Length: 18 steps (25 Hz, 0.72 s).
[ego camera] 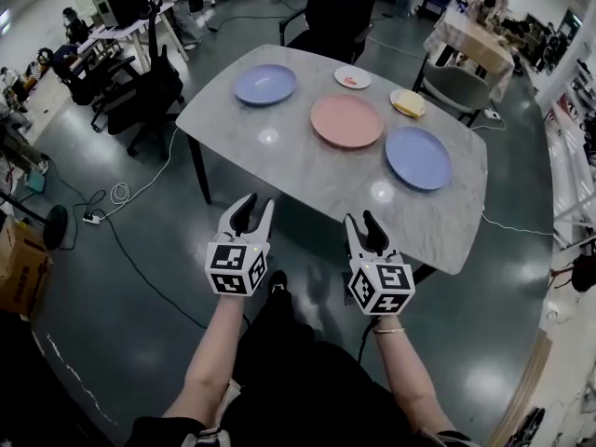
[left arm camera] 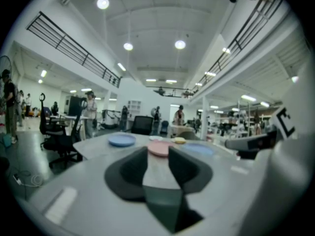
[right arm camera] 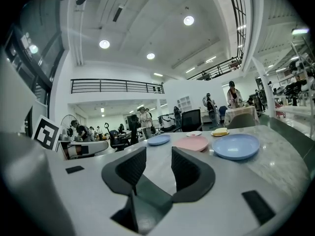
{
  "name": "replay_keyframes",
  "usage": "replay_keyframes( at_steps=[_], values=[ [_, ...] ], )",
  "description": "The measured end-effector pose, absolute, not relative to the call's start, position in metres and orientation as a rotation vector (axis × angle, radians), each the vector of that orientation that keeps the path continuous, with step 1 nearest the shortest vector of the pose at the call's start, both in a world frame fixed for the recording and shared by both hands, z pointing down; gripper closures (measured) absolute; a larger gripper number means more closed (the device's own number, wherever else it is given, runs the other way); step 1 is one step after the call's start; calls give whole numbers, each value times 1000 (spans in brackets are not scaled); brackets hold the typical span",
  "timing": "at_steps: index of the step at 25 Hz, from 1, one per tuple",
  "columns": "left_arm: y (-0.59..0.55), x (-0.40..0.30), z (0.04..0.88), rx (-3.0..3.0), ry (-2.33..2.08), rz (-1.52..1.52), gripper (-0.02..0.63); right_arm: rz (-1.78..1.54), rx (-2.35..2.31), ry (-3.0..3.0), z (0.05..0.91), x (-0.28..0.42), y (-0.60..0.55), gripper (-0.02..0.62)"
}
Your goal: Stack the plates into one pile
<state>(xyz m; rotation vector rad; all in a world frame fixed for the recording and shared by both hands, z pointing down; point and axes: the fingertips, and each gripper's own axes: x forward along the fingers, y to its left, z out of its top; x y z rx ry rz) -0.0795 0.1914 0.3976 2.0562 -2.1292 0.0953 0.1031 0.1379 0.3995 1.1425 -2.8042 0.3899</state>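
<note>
On the grey marble table (ego camera: 279, 170) lie three large plates: a blue plate (ego camera: 265, 84) at the far left, a pink plate (ego camera: 346, 120) in the middle and a second blue plate (ego camera: 418, 156) at the right. Behind them sit a small white plate (ego camera: 352, 77) and a small yellow plate (ego camera: 407, 102). My left gripper (ego camera: 253, 209) and right gripper (ego camera: 364, 223) hover at the table's near edge, short of all the plates, both open with nothing between the jaws. The right gripper view shows the near blue plate (right arm camera: 236, 146) and the pink plate (right arm camera: 192, 143) ahead.
A black office chair (ego camera: 340, 12) stands at the table's far side and a grey chair (ego camera: 456, 89) at its far right. More black chairs (ego camera: 140, 91) stand to the left. Cables (ego camera: 119, 194) lie on the floor, and a cardboard box (ego camera: 19, 259) sits at far left.
</note>
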Motion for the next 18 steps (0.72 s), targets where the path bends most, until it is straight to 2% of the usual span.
replay_keyframes(
  at_steps=[10,18],
  values=[
    [106,-134,421,2056,-2076,109,477,445,1183,-2755,418,50,59,457],
    [28,-216,424,2048,-2056,122,472,469,1199,-2741,415,-36,-25,457]
  ],
)
